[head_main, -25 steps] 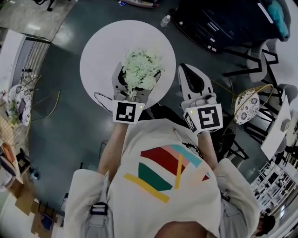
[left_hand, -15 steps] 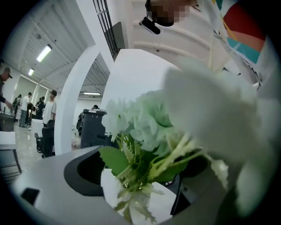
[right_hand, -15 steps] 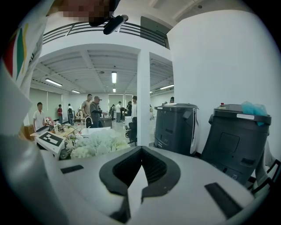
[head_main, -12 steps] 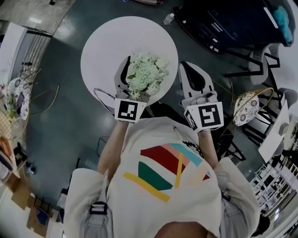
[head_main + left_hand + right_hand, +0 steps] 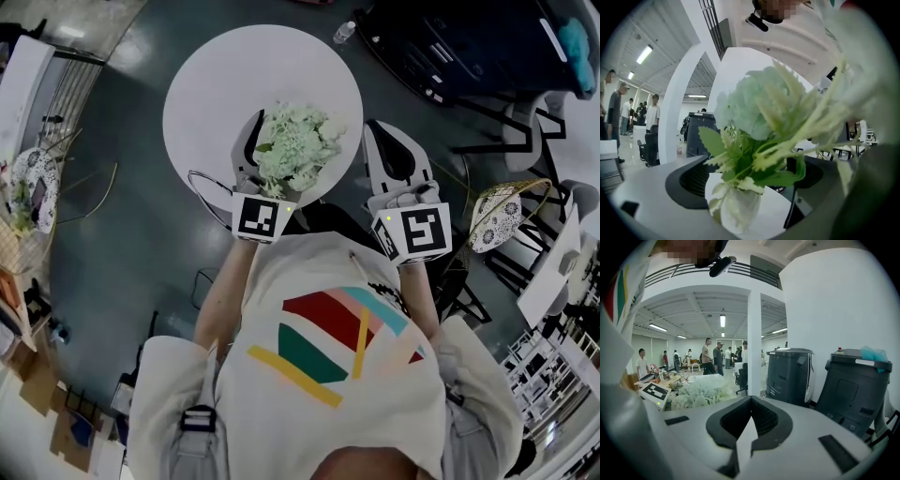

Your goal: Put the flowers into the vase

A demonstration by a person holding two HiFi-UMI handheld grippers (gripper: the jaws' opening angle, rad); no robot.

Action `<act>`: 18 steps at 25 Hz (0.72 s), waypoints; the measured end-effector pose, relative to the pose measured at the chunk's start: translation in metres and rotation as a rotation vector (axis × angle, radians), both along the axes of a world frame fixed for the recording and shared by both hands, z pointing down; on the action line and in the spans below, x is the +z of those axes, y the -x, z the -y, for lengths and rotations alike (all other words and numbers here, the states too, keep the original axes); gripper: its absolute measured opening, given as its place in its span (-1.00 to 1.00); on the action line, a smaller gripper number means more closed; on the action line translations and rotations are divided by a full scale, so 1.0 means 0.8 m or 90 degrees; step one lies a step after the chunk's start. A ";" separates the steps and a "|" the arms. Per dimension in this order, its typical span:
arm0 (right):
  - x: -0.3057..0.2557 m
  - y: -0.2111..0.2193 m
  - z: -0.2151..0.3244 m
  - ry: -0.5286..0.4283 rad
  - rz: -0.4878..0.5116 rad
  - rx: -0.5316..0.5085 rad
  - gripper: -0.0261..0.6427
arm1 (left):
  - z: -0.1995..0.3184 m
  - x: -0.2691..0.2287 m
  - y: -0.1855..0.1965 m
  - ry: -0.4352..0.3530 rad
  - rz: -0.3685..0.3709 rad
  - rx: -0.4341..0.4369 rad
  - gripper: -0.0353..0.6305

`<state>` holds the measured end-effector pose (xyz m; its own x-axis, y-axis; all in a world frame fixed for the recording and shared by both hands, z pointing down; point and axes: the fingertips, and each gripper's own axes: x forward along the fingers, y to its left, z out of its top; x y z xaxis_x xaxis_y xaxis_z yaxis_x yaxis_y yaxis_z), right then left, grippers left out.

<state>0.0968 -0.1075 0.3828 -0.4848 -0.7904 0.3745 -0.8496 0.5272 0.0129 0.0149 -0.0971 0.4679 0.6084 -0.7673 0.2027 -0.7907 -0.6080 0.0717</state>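
Flowers [image 5: 298,150] are in the vase [image 5: 739,211], stems down in the neck, pale green heads and leaves spreading above the rim. The vase looks clear or frosted and stands upright on the round white table [image 5: 216,84], near the edge closest to the person.

The left gripper [image 5: 747,178] straddles the vase. Its jaws are wide apart and opening, with the vase between them. The left gripper view shows a gap on each side, so the pads aren't pressing on it. In the head view the bloom covers most of that gripper's far end; only one jaw shows, at the left of the flowers.

The right gripper [image 5: 380,136] is just off the table's right edge, well apart from the vase, over the dark floor. Its jaws are together with the tips meeting and nothing between them. The right gripper view shows the flowers low at left, beside the left gripper's marker cube.

Farther out:
- A bottle [image 5: 344,32] lies on the floor past the table's far side.
- Dark bins [image 5: 790,373] stand at right, by a white wall.
- A round patterned seat [image 5: 494,216] is on the right and another on the left.
- Several people stand far back in the hall, too small to make out more.
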 end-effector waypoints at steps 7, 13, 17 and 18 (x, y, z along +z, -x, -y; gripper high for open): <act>0.003 0.002 -0.002 0.003 0.002 0.003 -0.89 | -0.002 -0.002 0.001 0.004 -0.021 -0.011 0.60; 0.004 0.009 -0.006 0.002 0.001 0.002 -0.89 | -0.012 0.007 0.011 0.016 -0.018 -0.018 0.60; 0.004 0.013 -0.006 0.003 -0.003 -0.011 -0.89 | -0.018 0.020 0.011 0.039 -0.013 -0.018 0.60; 0.004 0.013 -0.006 0.003 -0.002 -0.011 -0.89 | -0.019 0.024 0.012 0.047 -0.012 -0.019 0.60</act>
<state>0.0863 -0.1029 0.3863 -0.4972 -0.7800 0.3800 -0.8402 0.5422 0.0135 0.0056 -0.0818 0.4871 0.5894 -0.7686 0.2486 -0.8067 -0.5766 0.1300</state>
